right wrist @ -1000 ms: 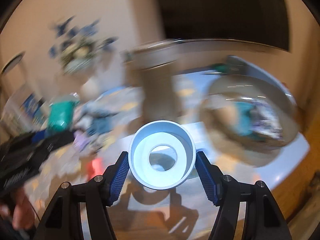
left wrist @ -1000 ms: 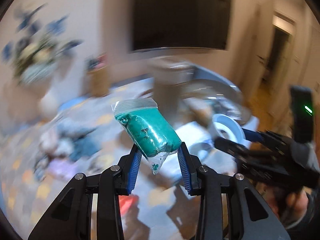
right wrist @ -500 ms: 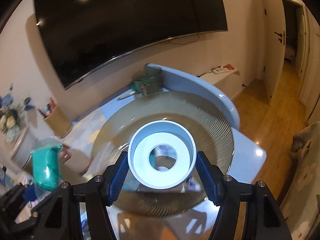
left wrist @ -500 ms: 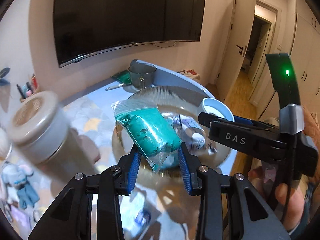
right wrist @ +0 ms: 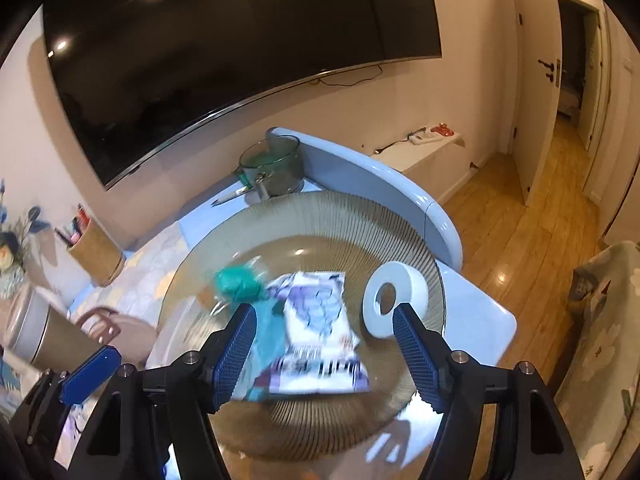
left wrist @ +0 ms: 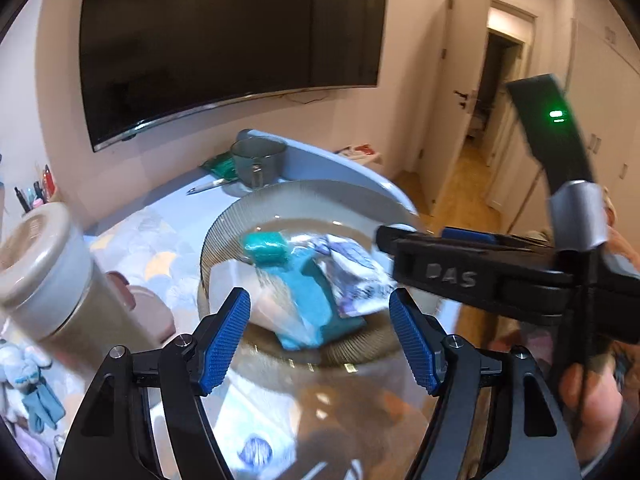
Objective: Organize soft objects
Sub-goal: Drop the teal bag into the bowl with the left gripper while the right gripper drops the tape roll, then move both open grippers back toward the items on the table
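The right hand-held gripper [right wrist: 324, 350] hangs over a ribbed glass bowl [right wrist: 320, 216] on the table [right wrist: 476, 320], its jaws opening with nothing pressed between the blue pads. A white tape roll [right wrist: 394, 300] sits in the bowl just off the right pad. A blurred teal bag [right wrist: 236, 282] and a printed packet [right wrist: 320, 344] lie there too. The left hand-held gripper [right wrist: 90, 374] shows at lower left.
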